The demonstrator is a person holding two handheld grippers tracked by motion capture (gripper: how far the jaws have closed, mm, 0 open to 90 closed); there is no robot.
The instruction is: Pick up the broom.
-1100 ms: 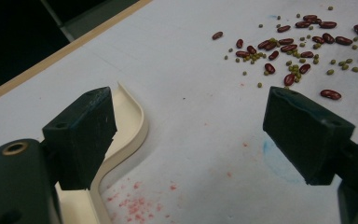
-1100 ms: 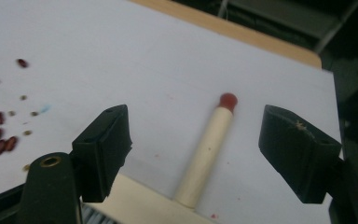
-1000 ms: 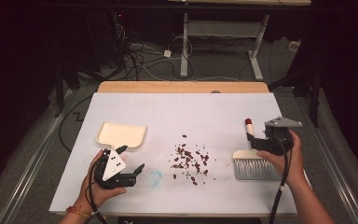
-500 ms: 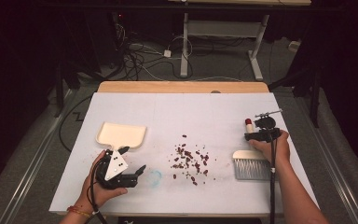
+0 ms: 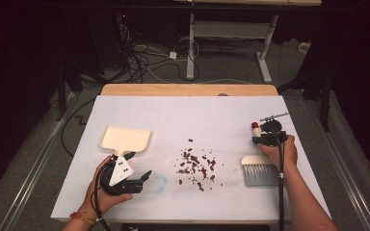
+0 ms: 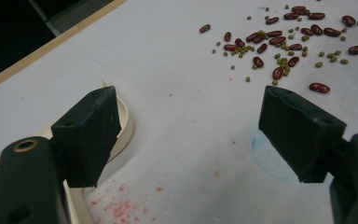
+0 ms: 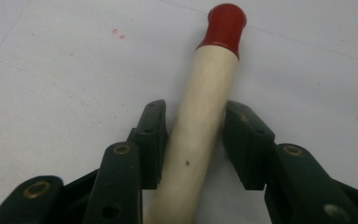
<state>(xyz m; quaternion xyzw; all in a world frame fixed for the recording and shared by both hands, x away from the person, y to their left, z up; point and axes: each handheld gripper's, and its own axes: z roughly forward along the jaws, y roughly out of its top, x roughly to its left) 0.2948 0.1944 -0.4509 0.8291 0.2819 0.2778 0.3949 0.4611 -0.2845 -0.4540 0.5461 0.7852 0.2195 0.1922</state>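
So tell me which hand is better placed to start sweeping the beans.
Right. Its claw has just been closing around the brush handle, the brush lying right of the beans. The left claw is open beside the dustpan, holding nothing.

I work at a white-topped table (image 5: 183, 110) with a wooden far edge (image 5: 188, 89), lit brightly while the room beyond lies dark. On the grey floor (image 5: 221, 57) behind it, tangled cables (image 5: 139, 60) run past a white desk frame (image 5: 231, 33).
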